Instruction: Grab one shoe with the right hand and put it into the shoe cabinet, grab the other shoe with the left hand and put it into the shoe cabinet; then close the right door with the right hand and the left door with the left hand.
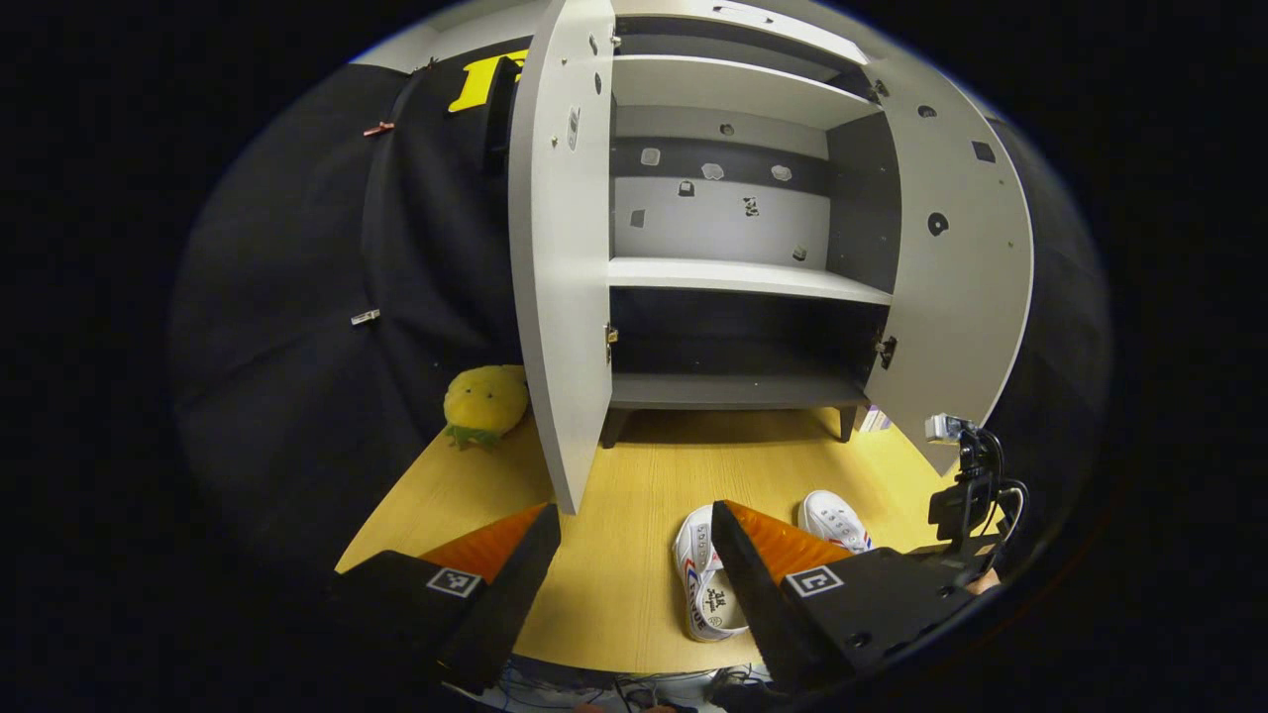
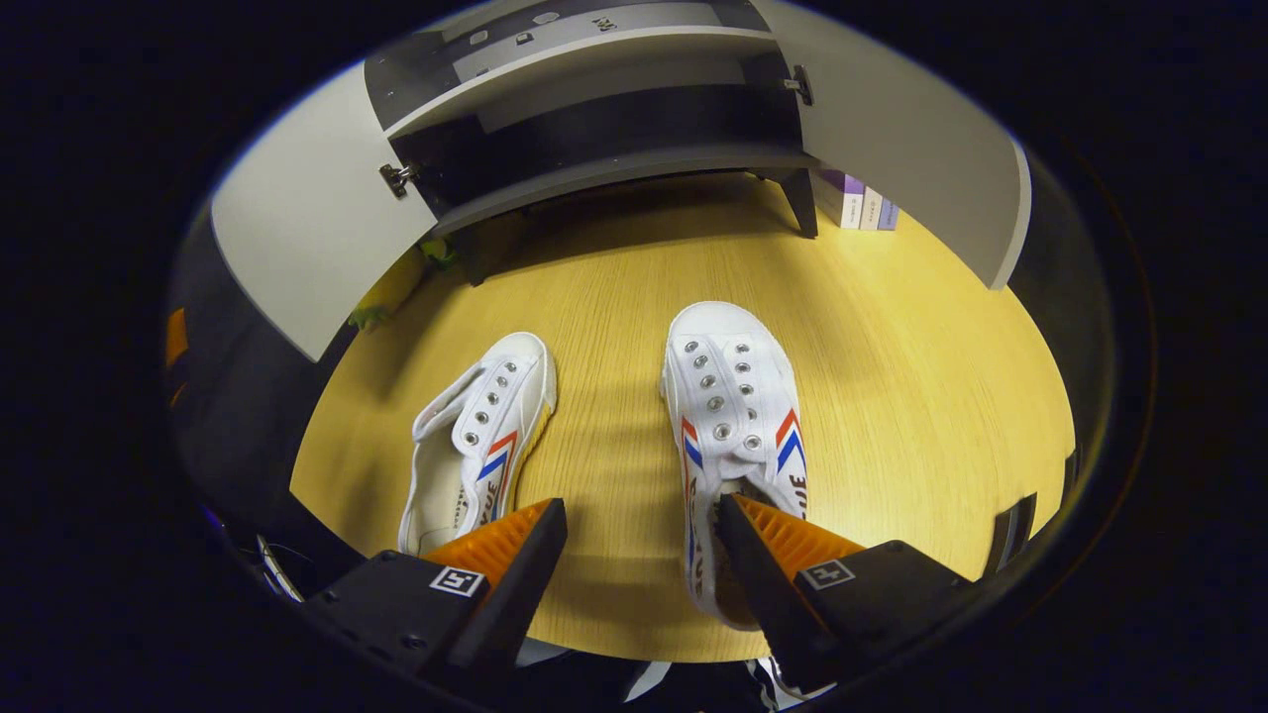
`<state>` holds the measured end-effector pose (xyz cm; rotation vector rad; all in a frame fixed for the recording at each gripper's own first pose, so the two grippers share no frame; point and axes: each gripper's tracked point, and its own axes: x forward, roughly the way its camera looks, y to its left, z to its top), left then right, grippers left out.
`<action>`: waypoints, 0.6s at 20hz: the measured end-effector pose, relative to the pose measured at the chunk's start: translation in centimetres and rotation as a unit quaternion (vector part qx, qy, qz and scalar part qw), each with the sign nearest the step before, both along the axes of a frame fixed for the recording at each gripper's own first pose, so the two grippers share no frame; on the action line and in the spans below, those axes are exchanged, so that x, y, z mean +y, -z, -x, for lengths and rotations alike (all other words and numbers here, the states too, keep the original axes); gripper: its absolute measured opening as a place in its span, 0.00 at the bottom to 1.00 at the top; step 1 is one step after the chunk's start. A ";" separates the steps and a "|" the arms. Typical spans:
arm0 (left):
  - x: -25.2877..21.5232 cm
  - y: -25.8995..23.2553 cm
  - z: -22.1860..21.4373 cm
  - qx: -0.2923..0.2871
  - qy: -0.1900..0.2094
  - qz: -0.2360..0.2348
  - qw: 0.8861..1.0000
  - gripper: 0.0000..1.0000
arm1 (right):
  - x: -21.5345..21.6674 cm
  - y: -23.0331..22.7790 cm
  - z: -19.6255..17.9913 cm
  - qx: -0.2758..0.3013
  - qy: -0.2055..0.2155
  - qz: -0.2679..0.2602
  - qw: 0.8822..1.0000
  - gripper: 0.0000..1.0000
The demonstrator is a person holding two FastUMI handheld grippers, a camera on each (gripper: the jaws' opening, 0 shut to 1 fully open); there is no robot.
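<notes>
Our right claw (image 2: 639,525) hangs released over the white canvas shoe (image 2: 733,426); left claw (image 1: 634,530) released, facing the open grey wooden cabinet (image 1: 743,277), yellow plush toy (image 1: 483,401) beside.

shoes: two white (image 2: 482,436) (image 2: 731,416) (red-blue stripes), upright on floor | shoe cabinet (image 1: 738,277): both doors open; shelves bare

The right gripper (image 2: 639,535) hides the right shoe's (image 2: 733,416) heel.

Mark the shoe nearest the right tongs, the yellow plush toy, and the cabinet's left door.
Shoe (image 2: 738,396): right gripper view, on its eyelet flap.
Yellow plush toy (image 1: 485,399): left gripper view, on its body.
Left door (image 1: 560,277): left gripper view, on its inner face.
</notes>
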<state>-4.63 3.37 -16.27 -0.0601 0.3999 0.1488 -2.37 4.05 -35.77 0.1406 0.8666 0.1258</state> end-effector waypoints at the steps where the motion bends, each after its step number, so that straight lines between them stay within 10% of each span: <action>1: 0.0 0.2 0.1 0.001 0.000 -0.001 1.000 0.95 | -0.2 0.2 -0.5 -0.002 0.005 0.004 1.000 0.99; 9: -0.6 0.9 0.0 0.012 -0.002 0.007 1.000 0.95 | -1.4 1.9 -3.2 -0.023 0.035 0.052 0.998 0.89; 12: -1.0 1.1 0.1 0.014 -0.002 0.019 1.000 0.95 | -2.7 2.0 -4.5 -0.023 0.053 0.066 0.996 0.66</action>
